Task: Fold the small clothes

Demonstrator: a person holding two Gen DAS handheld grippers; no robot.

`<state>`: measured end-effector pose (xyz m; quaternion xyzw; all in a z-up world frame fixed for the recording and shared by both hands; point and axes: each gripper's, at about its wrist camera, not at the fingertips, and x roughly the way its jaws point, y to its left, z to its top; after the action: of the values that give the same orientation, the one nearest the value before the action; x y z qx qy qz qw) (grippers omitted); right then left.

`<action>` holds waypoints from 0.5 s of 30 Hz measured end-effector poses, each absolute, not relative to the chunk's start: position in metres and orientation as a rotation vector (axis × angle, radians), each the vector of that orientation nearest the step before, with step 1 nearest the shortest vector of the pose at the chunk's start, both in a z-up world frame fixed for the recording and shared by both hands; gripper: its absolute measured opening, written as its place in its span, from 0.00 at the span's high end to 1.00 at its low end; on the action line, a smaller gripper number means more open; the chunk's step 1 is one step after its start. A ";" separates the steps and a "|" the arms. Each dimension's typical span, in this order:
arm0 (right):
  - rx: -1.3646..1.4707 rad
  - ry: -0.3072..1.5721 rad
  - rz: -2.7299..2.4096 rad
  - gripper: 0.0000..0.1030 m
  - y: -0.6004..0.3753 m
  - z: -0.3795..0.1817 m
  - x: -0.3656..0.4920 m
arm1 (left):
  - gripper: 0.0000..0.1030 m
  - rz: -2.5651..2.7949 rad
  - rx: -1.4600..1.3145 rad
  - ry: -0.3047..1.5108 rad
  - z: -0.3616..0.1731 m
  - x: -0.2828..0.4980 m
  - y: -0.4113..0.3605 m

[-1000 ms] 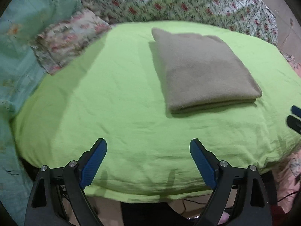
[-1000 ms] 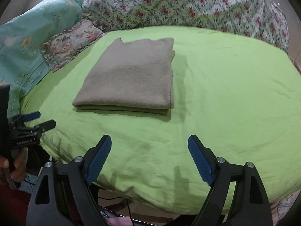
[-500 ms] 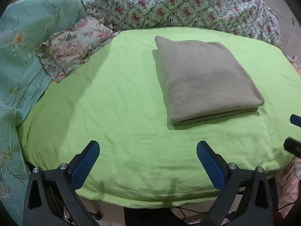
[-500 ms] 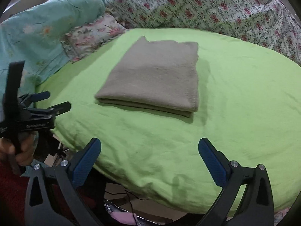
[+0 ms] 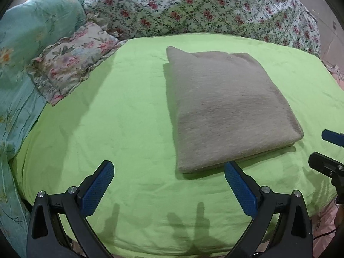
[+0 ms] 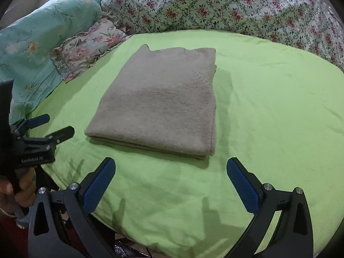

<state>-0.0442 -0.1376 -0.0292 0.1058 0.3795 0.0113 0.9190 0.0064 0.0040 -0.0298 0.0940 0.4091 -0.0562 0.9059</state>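
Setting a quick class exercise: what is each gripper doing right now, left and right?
Left gripper: open, holding nothing, short of the folded grey cloth.
Right gripper: open, holding nothing, also clear of the cloth.

From my left camera I look down on a folded grey-brown garment lying flat on the lime-green sheet, right of centre. My left gripper hangs at the near edge with its blue pads spread wide and nothing between them; the right pad sits just near the garment's near edge. The right gripper pokes in at the far right. Floral bedding piles up beyond, with a frilled pillow and teal cloth at left.
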 end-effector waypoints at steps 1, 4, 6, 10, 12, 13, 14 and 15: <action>0.218 0.780 0.025 0.00 -0.137 -0.029 -0.042 | 0.00 -0.125 0.199 0.855 -0.031 0.008 0.001; 0.219 0.799 0.023 0.00 -0.137 -0.031 -0.035 | 0.00 -0.111 0.213 0.860 -0.031 0.013 -0.001; 0.223 0.808 0.019 0.00 -0.139 -0.032 -0.030 | 0.00 -0.108 0.211 0.860 -0.030 0.016 -0.001; 0.224 0.813 0.022 0.00 -0.141 -0.031 -0.023 | 0.00 -0.102 0.199 0.871 -0.028 0.025 0.000; 0.220 0.812 0.023 0.00 -0.142 -0.030 -0.020 | 0.00 -0.103 0.190 0.871 -0.027 0.028 0.001; 0.218 0.811 0.023 0.00 -0.143 -0.029 -0.018 | 0.00 -0.105 0.188 0.869 -0.026 0.030 0.001; 0.220 0.810 0.024 0.00 -0.144 -0.028 -0.016 | 0.00 -0.104 0.187 0.865 -0.025 0.031 0.000; 0.220 0.809 0.027 0.00 -0.146 -0.027 -0.014 | 0.00 -0.103 0.188 0.863 -0.025 0.032 0.000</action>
<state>-0.0143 -0.1457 -0.0272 0.1070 0.3928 0.0131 0.9133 0.0324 -0.0001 -0.0249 0.0907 0.4175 -0.0498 0.9028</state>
